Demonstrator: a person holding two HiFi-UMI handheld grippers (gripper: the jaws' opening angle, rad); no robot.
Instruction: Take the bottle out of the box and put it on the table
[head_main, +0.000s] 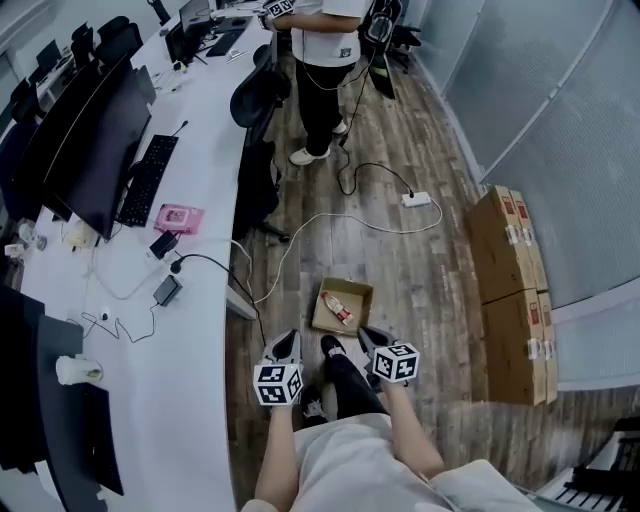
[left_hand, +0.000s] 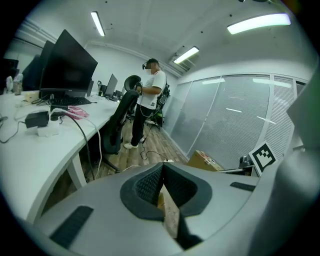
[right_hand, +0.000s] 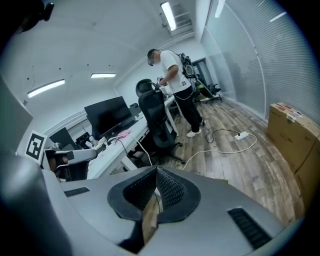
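Observation:
In the head view a small open cardboard box (head_main: 352, 292) sits on the wood floor just ahead of my feet. A bottle with a red label (head_main: 338, 308) lies on its side inside it. My left gripper (head_main: 288, 341) hovers just near-left of the box, and my right gripper (head_main: 368, 336) is close to its near-right corner. Neither touches the box or the bottle. In the left gripper view the left gripper (left_hand: 162, 171) has its jaws meeting at the tips with nothing gripped. The right gripper (right_hand: 156, 173) looks the same in its own view, jaws together and empty.
A long white desk (head_main: 190, 330) runs along the left with monitors, a keyboard (head_main: 147, 178) and cables. An office chair (head_main: 262, 95) and a standing person (head_main: 325, 60) are farther ahead. A white cable with a power strip (head_main: 416, 199) crosses the floor. Stacked cartons (head_main: 515, 290) line the right wall.

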